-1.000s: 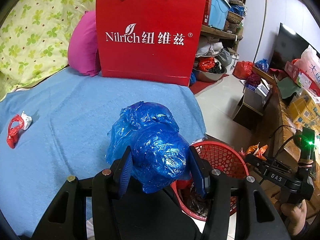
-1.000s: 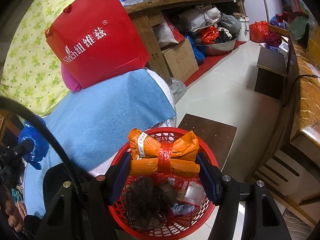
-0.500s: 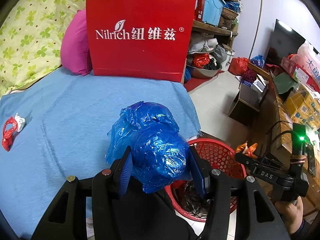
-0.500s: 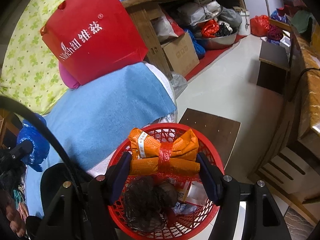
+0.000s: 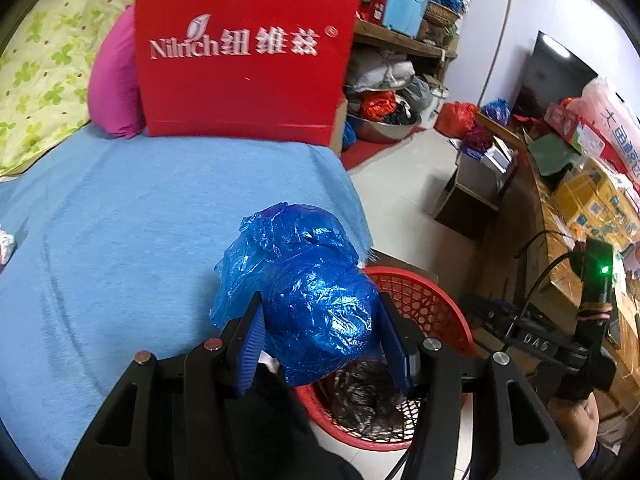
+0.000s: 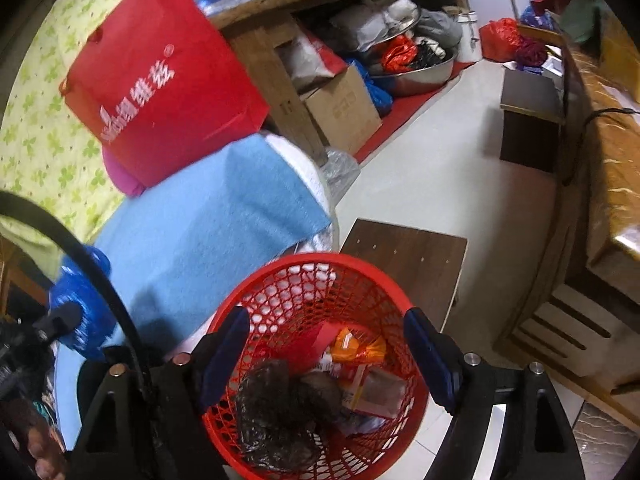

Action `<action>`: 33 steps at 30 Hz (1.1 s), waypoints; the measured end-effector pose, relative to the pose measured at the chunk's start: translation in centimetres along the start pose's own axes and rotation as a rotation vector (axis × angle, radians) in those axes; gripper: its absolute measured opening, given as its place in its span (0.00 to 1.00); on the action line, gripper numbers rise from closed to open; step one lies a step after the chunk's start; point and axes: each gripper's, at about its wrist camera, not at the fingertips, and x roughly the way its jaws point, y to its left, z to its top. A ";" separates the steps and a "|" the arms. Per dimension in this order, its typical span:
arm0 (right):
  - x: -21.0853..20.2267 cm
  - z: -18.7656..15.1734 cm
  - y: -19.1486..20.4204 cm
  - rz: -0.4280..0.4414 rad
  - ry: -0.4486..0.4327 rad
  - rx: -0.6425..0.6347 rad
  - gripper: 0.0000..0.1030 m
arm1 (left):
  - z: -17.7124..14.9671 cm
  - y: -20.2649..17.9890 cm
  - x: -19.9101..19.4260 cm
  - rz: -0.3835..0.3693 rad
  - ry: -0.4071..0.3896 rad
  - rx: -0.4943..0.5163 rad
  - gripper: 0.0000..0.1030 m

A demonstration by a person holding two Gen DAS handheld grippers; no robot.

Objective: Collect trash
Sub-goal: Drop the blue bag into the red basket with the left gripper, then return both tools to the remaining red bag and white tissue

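A second ago my right gripper still pinched the orange packet; now its jaws are opening with nothing between them, and the packet lies below them in the red basket among the other trash. My left gripper stays clamped on the blue plastic bag, which has drifted from over the blue bedspread to above the basket's near rim.

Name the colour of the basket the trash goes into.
Red basket, open mesh; clearest in the right wrist view.
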 end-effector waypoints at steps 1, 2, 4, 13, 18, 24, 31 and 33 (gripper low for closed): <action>-0.3 0.1 -0.3 0.002 -0.011 0.010 0.80 | 0.0 -0.3 0.2 -0.003 0.005 0.009 0.54; -0.5 0.2 -0.6 0.003 -0.019 0.018 0.80 | 0.0 -0.7 0.4 -0.007 0.011 0.018 0.54; -0.8 0.3 -1.0 0.007 -0.029 0.029 0.80 | 0.1 -1.5 1.0 -0.023 0.028 0.035 0.54; -1.0 0.1 -2.9 0.013 -0.028 0.075 0.80 | 0.9 -4.6 4.5 -0.100 0.095 0.065 0.54; -1.1 0.2 -3.7 0.010 -0.030 0.092 0.80 | 0.9 -5.3 6.3 -0.095 0.159 0.070 0.70; -0.8 0.0 -3.1 0.021 -0.020 0.085 0.80 | 0.6 -4.0 5.9 -0.047 0.158 0.030 0.76; -0.5 -0.3 -1.1 0.027 -0.004 0.050 0.80 | 0.0 -2.4 4.1 0.003 0.122 0.024 0.76; -0.5 -0.3 -0.5 0.028 0.000 0.039 0.80 | -0.5 -1.4 3.6 0.014 0.120 0.009 0.76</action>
